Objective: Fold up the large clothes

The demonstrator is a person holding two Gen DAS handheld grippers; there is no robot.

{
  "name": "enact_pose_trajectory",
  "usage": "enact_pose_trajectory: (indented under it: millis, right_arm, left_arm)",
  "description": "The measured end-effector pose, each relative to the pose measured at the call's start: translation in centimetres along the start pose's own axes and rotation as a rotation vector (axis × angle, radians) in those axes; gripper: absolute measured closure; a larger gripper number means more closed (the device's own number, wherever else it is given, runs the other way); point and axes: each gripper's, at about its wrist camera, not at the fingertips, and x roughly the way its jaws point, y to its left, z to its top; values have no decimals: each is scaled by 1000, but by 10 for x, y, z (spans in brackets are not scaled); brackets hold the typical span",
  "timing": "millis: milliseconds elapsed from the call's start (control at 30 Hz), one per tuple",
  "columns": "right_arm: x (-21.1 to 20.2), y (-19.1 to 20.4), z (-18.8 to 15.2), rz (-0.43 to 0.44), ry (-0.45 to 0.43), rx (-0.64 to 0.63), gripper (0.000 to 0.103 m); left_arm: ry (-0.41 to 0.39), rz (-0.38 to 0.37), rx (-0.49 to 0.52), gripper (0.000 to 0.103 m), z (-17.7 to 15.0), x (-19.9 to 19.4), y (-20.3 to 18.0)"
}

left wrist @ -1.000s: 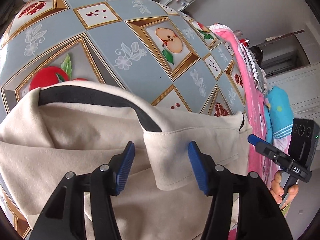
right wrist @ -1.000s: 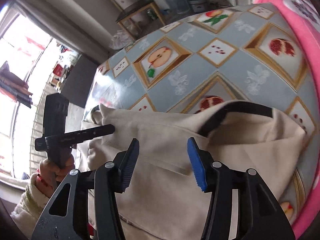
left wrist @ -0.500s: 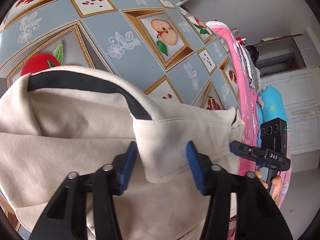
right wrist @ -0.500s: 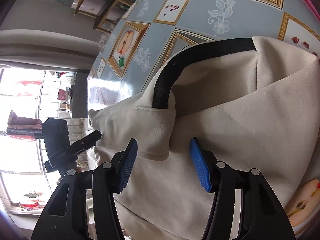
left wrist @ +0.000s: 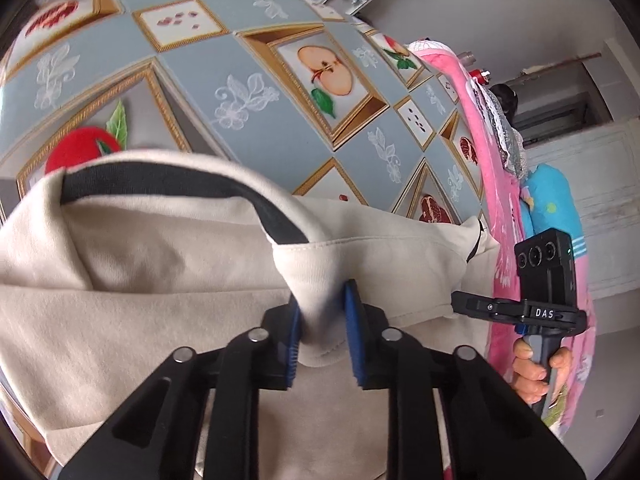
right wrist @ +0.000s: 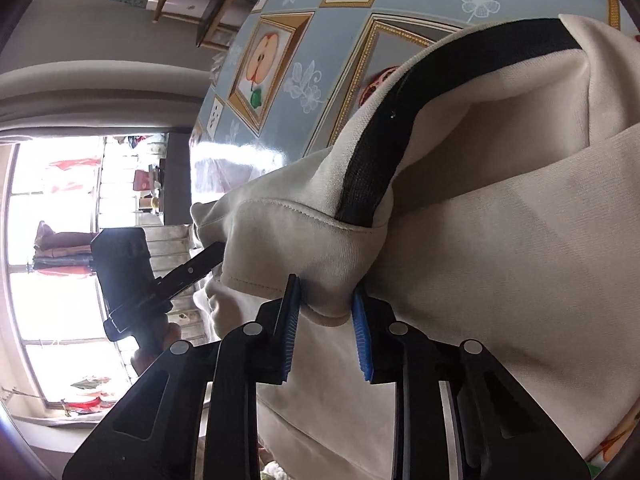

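Bright daylight pours in through the window [right wrist: 52,240], which is totally blown out, and leaves a glare patch on the tablecloth [right wrist: 240,156]. Shadows are soft. Heavy fisheye bending with dark corners, mostly sharp otherwise.

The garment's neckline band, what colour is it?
Black, on a cream garment; the band shows best in the right wrist view.

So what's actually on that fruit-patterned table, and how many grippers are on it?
Cream garment: 1, on the tablecloth
Grippers closing on its fabric: 2, the left gripper and the right gripper
Total: 3
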Motion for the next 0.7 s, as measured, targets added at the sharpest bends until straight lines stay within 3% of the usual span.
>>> enact_pose_trajectory:
  millis: [67,200,467,567,700]
  right_arm:
    - [-5,5,1,-28,-22,-37,89]
    - [-8,24,8,-146,-73,-147,92]
    - [11,50,22,-397,-118,-341,93]
    - [18,59,22,-502,-153,-445,93]
    - [22,61,16,-557,-173,-538,92]
  left_arm:
    - [-19,46,62,93,1,-2,-9]
    - [-48,173,222,94,2,5,-30]
    - [-91,292,345,95,10,23,-38]
    - [-114,361,433,95,13,29,-49]
    - [-131,463,596,95,1,39,-62]
